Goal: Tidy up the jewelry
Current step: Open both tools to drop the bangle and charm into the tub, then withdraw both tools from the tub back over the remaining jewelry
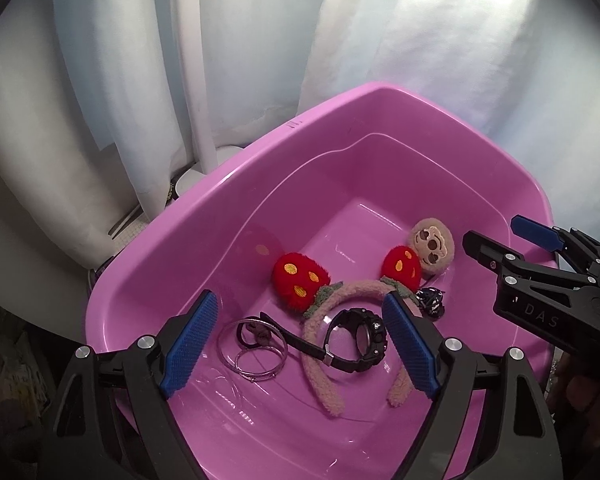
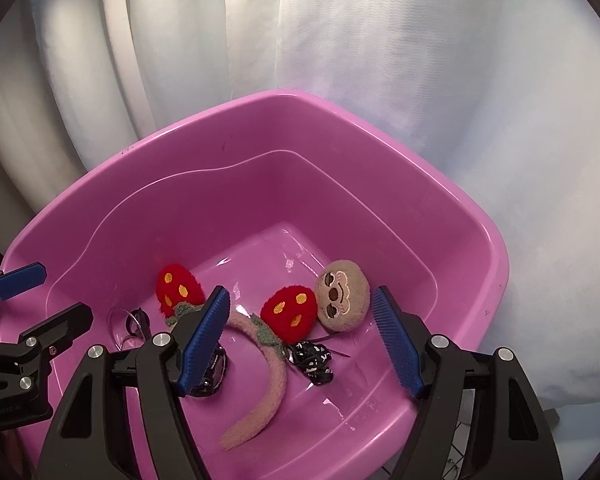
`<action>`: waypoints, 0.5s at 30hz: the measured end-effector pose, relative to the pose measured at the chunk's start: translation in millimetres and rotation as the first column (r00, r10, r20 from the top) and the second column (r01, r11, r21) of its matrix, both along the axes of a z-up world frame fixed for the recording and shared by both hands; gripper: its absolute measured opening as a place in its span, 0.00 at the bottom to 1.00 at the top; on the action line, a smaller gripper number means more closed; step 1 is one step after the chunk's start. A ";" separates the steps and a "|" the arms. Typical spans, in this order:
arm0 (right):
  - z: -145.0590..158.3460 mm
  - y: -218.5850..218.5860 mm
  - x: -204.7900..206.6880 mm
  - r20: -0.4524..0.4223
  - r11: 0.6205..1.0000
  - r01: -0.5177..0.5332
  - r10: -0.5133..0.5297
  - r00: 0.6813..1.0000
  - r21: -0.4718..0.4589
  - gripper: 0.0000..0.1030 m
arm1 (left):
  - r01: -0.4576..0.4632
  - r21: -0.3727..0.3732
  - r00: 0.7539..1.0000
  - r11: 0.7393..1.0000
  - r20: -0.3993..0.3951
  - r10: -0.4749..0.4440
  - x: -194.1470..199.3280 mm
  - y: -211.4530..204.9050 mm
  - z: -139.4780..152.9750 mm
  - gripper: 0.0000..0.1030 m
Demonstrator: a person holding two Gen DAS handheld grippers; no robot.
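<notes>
Both tools hovering over glossy pink plastic tub, pads spread apart, gripping nothing. Beneath left tool: black wristwatch, thin silver wire bangles, fuzzy beige headband with red strawberry pom-poms. Beneath right tool: beige plush sloth face, small black patterned scrunchie.

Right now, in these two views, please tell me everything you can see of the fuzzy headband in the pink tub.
The headband is an arched band covered in beige-pink plush. Two red plush strawberries with yellow spots and green knitted leaves sit on its top. It lies flat on the floor of the pink tub, ends pointing toward the cameras. A black wristwatch lies inside its arch, its strap crossing one side of the band. A round beige plush face touches one strawberry. No gripper holds it.
</notes>
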State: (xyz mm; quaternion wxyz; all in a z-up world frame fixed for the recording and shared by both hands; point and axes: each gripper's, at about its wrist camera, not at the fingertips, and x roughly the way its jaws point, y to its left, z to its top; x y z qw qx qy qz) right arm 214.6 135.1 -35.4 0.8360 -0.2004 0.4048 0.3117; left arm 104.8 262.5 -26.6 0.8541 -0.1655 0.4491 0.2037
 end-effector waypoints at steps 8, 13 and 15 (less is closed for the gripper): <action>3.7 -0.2 -4.7 0.009 1.000 0.004 -0.004 1.000 -0.001 0.69 | 0.006 -0.011 1.000 1.000 0.006 -0.006 -0.4 -3.0 0.3 0.80; 5.8 -0.9 -7.8 0.017 1.000 0.007 -0.007 1.000 0.002 0.69 | 0.008 -0.014 1.000 1.000 0.010 -0.007 -2.0 -3.6 0.9 0.80; 7.2 -1.2 -9.5 0.020 1.000 0.007 -0.007 1.000 0.003 0.69 | 0.006 -0.014 1.000 1.000 0.013 -0.006 -3.0 -3.5 2.1 0.80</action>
